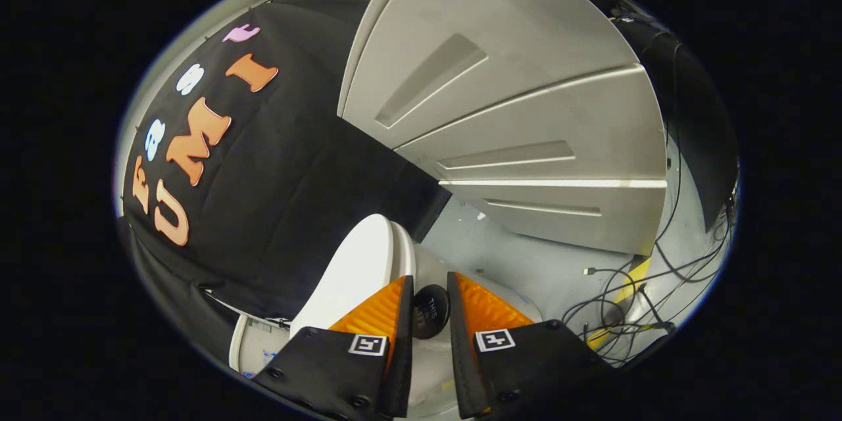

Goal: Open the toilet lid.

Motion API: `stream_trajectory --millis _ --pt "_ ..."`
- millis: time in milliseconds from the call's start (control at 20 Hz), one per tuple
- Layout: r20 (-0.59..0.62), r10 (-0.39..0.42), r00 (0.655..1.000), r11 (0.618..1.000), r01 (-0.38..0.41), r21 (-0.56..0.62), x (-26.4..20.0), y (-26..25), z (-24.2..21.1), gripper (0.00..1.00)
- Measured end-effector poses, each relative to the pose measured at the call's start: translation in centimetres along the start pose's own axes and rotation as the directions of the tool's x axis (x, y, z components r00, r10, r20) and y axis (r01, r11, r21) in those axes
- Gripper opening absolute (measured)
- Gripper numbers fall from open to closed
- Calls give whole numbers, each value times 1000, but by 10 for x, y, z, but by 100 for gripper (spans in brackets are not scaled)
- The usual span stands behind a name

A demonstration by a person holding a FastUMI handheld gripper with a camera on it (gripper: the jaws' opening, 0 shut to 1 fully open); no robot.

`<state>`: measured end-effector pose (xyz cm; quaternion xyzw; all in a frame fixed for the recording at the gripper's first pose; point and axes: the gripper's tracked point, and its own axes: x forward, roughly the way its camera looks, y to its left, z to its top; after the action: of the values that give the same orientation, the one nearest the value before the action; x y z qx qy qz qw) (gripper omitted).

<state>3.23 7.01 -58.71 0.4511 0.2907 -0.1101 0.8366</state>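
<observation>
My tongs (431, 306) stand slightly parted around a small dark knob (431, 316), gripping it, I think; the white toilet lid (358, 270) lies just left and beyond, tilted up toward the wall

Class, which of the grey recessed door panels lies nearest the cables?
The lowest grey recessed door panel, just above the floor; tangled black cables lie below it.

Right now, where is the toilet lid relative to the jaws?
In the gripper view, the toilet lid stands raised beyond the gripper, slightly left of its open jaws, against the black cloth wall.
</observation>
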Motion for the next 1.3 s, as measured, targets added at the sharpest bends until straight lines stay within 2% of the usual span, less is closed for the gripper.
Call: stream_trajectory --millis 200,300,400,450,800,1000,1300 --pt "12 15 1000 998 -16 53 2 2 -7 35" --pt "18 18 1000 997 -20 75 -2 4 -1 21" --pt "23 29 999 996 -31 79 -9 7 -1 21" --pt "29 19 999 996 -21 91 -8 10 2 10" --pt "19 -6 1000 1000 6 -18 -19 34 11 9" --pt "117 7 993 996 3 -85 -13 64 38 9" --pt "108 55 993 998 -56 4 -36 112 43 9"
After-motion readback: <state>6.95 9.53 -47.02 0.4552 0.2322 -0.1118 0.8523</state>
